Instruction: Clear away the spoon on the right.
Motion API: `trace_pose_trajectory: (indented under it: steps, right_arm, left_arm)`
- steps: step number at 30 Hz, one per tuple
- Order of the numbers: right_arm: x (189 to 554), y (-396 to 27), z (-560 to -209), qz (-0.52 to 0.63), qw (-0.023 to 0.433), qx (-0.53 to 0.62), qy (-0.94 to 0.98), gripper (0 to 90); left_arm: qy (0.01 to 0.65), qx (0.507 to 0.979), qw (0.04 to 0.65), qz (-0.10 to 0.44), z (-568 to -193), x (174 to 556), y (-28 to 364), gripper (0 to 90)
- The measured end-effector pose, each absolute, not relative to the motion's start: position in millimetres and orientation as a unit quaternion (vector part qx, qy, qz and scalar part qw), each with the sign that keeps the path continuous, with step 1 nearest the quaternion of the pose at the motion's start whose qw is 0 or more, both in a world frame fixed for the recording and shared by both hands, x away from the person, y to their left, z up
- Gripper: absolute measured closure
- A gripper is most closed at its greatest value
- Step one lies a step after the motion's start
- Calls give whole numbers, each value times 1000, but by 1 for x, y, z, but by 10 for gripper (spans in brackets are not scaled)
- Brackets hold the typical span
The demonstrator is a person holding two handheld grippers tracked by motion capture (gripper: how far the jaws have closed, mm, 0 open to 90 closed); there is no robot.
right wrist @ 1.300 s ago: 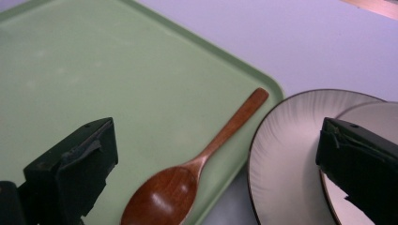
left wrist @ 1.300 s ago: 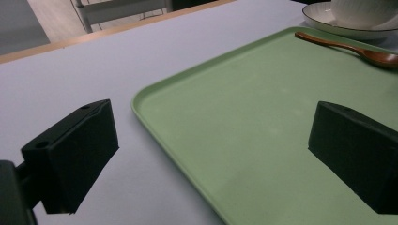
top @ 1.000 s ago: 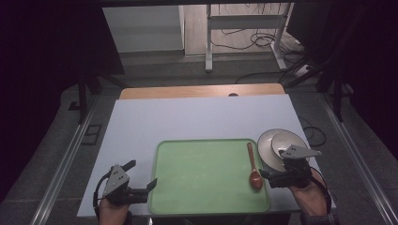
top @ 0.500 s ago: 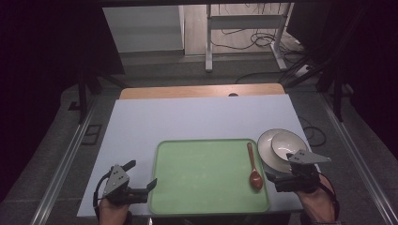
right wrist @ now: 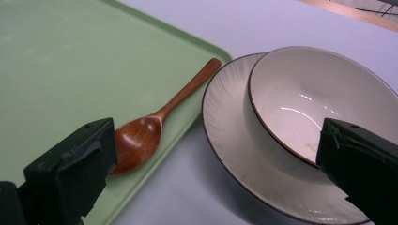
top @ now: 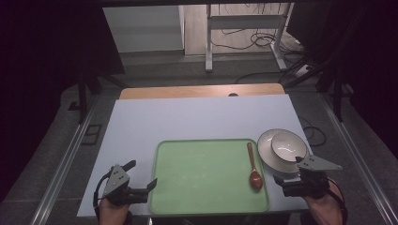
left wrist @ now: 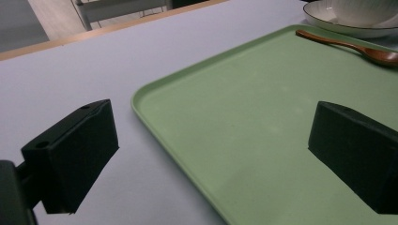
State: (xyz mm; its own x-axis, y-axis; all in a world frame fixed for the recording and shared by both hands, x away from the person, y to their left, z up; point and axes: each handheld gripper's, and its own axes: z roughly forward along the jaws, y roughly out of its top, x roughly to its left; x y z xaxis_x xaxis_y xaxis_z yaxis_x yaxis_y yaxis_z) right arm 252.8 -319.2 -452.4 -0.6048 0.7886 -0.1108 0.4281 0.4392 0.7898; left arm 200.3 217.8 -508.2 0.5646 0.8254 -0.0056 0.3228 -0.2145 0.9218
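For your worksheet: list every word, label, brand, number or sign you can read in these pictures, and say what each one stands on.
There are none to read. The green tray, the wooden spoon, the bowl, the plate beneath it and the white table top are all plain, and both claws, left and right, carry no legible marking.

Dim room, table lit, sharp focus

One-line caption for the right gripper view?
Open hand-held gripper facing a brown wooden spoon on a green tray, beside a white bowl.
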Motion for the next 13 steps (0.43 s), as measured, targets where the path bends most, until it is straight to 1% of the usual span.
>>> trace_pose_trajectory:
  steps: [5, 13]
  right_arm:
    - [248, -326, -457, 377, 243, 376, 811, 0]
    - [246, -330, -469, 361, 235, 384, 817, 0]
  left_arm:
    - [390, 736, 490, 256, -508, 200, 218, 19]
    - [389, 737, 489, 258, -508, 200, 218, 19]
